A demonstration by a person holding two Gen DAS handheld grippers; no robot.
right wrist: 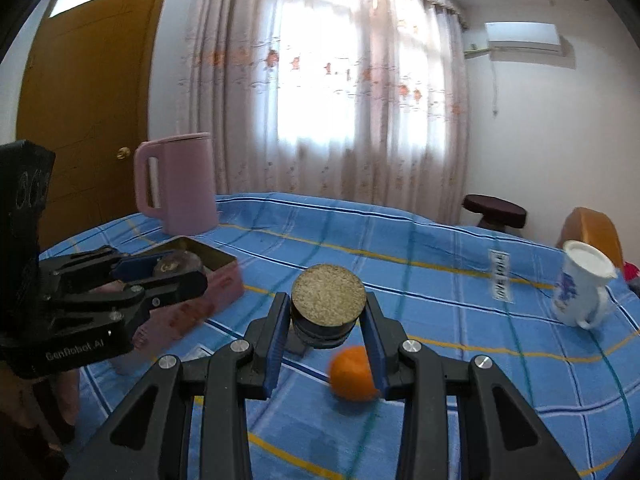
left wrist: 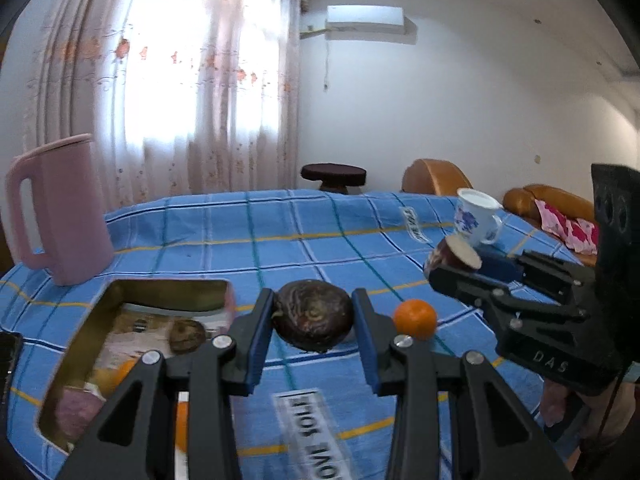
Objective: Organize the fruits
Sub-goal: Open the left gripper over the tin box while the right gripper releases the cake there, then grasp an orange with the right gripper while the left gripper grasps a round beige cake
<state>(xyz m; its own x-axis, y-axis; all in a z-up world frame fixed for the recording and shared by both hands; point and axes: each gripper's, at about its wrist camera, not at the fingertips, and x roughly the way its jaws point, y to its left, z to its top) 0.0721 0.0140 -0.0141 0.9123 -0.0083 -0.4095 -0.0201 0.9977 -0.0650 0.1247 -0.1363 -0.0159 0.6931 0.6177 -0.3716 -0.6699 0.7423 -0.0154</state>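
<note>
Your left gripper [left wrist: 313,322] is clamped on a dark, wrinkled round fruit [left wrist: 313,314], its blue pads pressed against both sides and the fruit lifted clear of the blue checked cloth [left wrist: 280,240]. Just left of that gripper and below it sits the open tin [left wrist: 132,292], already holding other fruit. A small orange [left wrist: 415,318] lies on the cloth just right of your left fingers.

Your right gripper [right wrist: 326,320] is gripping a dark cut piece with a flat, pale, grainy face [right wrist: 329,300] turned up toward the camera. The same orange [right wrist: 353,374] rests on the cloth beneath it, partly behind the right finger.

Well ahead of the left gripper, to its left, stands a pink jug [left wrist: 60,208]. Ahead of the right gripper, to its right, is a white mug with blue flowers [right wrist: 582,288].
</note>
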